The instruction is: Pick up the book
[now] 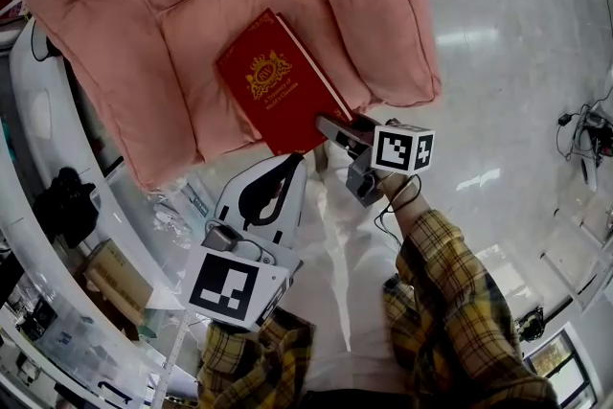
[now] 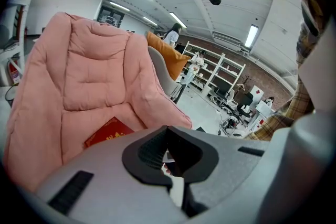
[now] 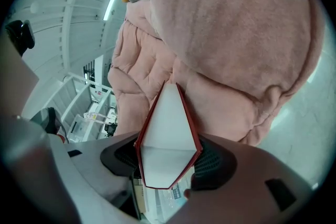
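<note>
A dark red book with a gold crest lies on the seat of a pink padded chair, its near corner reaching over the seat's front edge. My right gripper grips that corner. In the right gripper view the book stands edge-on with its white pages showing, and both covers touch the dark pads of my right gripper. My left gripper hovers below the seat edge, a little left of the book, jaws together and empty. The left gripper view shows the book beyond my left gripper.
The chair's thick pink arm bulges right beside the book. White glossy floor spreads to the right, with cables at its edge. Boxes and clutter lie lower left. Shelves and people stand far off.
</note>
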A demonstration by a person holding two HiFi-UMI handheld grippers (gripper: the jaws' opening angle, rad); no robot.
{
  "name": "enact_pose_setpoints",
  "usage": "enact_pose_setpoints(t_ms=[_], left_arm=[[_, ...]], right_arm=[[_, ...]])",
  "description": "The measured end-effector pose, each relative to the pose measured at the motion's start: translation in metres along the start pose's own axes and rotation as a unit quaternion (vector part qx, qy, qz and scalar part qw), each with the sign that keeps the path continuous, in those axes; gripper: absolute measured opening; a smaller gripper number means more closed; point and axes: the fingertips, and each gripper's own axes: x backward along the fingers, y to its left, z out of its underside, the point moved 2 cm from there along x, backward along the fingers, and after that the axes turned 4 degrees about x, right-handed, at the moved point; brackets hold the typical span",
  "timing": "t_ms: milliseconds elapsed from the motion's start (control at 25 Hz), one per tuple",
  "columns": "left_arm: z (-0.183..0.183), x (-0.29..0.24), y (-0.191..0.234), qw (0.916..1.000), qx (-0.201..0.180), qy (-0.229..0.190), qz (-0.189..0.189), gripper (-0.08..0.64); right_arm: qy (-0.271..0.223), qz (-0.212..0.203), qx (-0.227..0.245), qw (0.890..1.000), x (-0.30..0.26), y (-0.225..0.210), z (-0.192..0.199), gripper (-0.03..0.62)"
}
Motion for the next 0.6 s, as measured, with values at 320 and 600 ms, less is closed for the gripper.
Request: enact_pose_setpoints(t_ms=[320,600], left_arm=[[-0.032,0.01,-0.013,0.9997,-0.01,-0.021,-0.006,0.003],[-0.074,0.019,-0.034,0.9988,-0.024,-0.041,-0.009,0.003]], right_arm=[[-0.011,-0.004,-0.031,0.999,0.027,0.034,-0.008,0.268],[-0.01,0.006,-0.059,0.998,0.06,0.059,-0.026,0.265]])
